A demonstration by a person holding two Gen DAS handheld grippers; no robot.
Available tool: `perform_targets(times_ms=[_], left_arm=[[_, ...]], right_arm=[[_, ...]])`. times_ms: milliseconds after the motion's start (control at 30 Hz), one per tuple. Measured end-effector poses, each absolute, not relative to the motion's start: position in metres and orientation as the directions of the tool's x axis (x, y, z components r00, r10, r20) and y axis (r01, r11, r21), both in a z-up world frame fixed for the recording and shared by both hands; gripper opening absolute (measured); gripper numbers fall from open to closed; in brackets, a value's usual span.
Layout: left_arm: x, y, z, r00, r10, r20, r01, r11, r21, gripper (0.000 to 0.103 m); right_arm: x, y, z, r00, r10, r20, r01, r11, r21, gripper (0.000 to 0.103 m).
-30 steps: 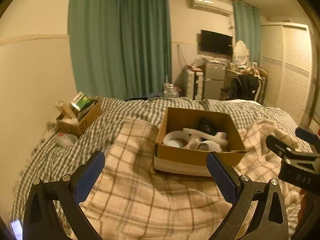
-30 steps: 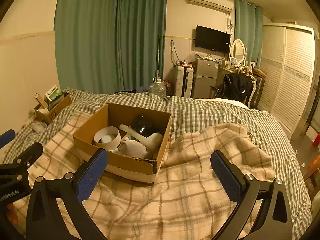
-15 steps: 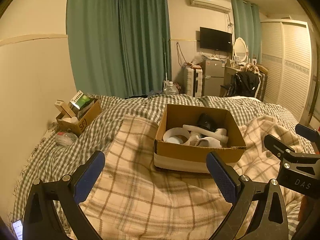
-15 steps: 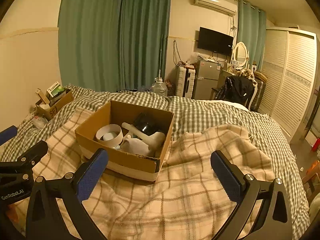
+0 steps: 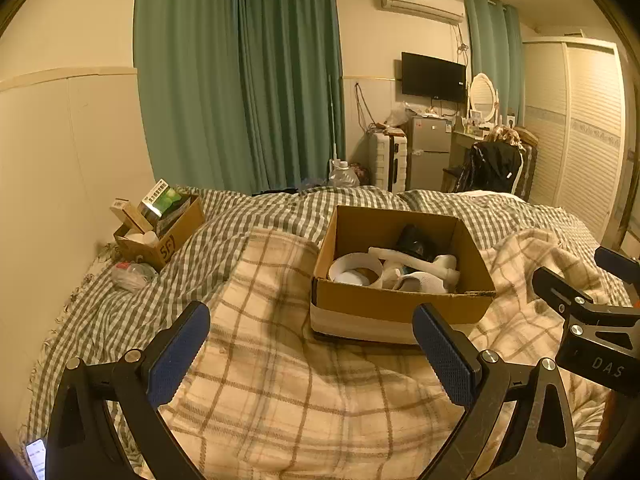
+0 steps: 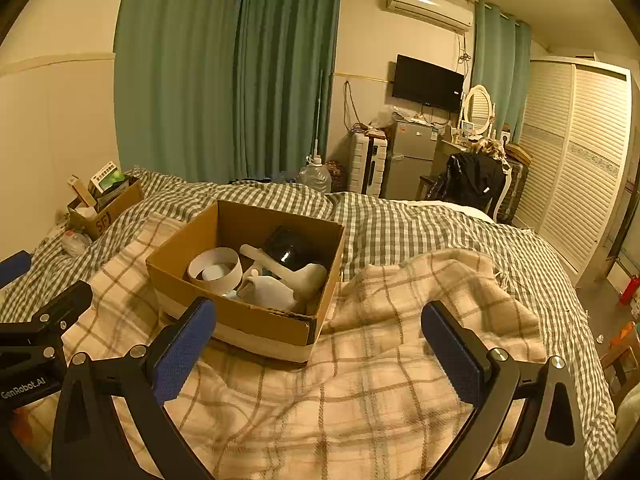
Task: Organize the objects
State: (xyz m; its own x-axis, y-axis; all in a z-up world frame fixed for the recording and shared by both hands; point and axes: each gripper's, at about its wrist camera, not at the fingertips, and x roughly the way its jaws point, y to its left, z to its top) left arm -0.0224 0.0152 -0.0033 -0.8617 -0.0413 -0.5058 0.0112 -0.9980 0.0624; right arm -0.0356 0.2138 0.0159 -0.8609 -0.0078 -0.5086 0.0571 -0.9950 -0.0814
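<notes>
An open cardboard box (image 5: 400,304) sits on a plaid blanket on the bed; it also shows in the right wrist view (image 6: 248,312). It holds a white tape roll (image 5: 354,268), a white hair dryer (image 5: 416,266), a black round object (image 5: 416,238) and a white sock-like item (image 6: 268,288). My left gripper (image 5: 312,344) is open and empty, held above the blanket just short of the box. My right gripper (image 6: 320,340) is open and empty, to the right of the box front.
A smaller cardboard box (image 5: 160,236) with packets stands at the far left by the wall, with a plastic bag (image 5: 130,274) next to it. The plaid blanket (image 5: 300,392) covers a checked duvet (image 6: 400,224). Fridge, chair and wardrobe stand beyond the bed.
Both grippers have drawn back and risen slightly, so the box sits a little lower and farther in both views. Both stay open and empty.
</notes>
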Motion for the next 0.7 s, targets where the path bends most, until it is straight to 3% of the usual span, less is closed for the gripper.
perform_targets(times_ms=[700], left_arm=[[-0.0233, 0.0151, -0.0028, -0.858, -0.048, -0.511, 0.017, -0.998, 0.066, 0.103]], right_arm=[[-0.0361, 0.2139, 0.0158, -0.859, -0.007, -0.513, 0.054, -0.996, -0.077, 0.102]])
